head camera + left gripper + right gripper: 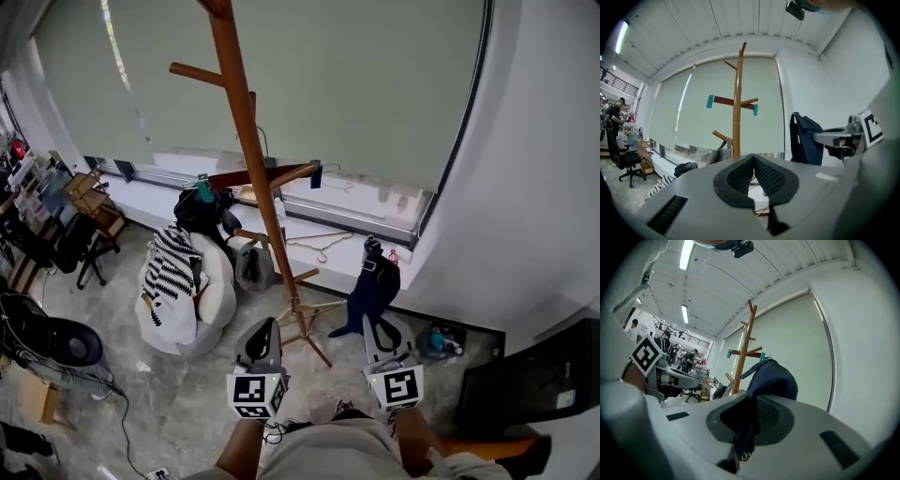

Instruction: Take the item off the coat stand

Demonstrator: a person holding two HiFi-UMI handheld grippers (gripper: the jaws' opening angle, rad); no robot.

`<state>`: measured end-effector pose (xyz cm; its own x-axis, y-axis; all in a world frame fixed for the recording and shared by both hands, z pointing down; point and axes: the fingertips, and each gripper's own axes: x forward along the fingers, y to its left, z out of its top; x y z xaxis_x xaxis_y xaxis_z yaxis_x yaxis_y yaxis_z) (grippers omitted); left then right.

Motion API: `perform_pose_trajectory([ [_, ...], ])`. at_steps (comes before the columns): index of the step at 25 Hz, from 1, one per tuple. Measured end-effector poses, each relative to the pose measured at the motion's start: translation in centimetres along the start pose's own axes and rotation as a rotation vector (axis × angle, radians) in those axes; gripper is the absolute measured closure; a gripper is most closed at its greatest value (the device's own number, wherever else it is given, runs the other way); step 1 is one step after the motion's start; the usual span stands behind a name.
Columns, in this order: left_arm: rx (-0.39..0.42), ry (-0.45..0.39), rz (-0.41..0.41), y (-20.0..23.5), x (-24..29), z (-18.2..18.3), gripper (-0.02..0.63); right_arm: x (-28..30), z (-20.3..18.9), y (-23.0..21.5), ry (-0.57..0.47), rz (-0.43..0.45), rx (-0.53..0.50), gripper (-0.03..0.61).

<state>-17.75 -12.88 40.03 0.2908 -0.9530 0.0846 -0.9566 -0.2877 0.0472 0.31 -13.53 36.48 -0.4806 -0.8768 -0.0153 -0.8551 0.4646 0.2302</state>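
Note:
The wooden coat stand (251, 150) rises in front of me by the window, and a brown clip hanger with teal ends (265, 174) still hangs on its arms. A navy blue bag (373, 286) is off the stand, to its right. My right gripper (378, 326) is shut on the bag's fabric, which runs down between the pads (765, 413) and bulges above them (774, 378). My left gripper (265, 325) is shut with nothing in it, its tips (753, 158) meeting below the stand (737, 108). From the left gripper view the bag (806, 140) hangs at the right.
A white seat with a striped cloth (175, 274) and a black bag (202, 210) stand left of the stand's base. Wire hangers lie on the window sill (323, 246). An office chair (82, 246) and a fan (58, 343) are at far left, a dark cabinet (530, 382) at lower right.

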Motion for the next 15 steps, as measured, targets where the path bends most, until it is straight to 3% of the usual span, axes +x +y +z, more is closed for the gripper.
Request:
perform_pose_trajectory([
  [15, -0.011, 0.035, 0.001, 0.5, 0.9, -0.8, 0.603, 1.4, 0.2, -0.3, 0.015, -0.002, -0.007, 0.563],
])
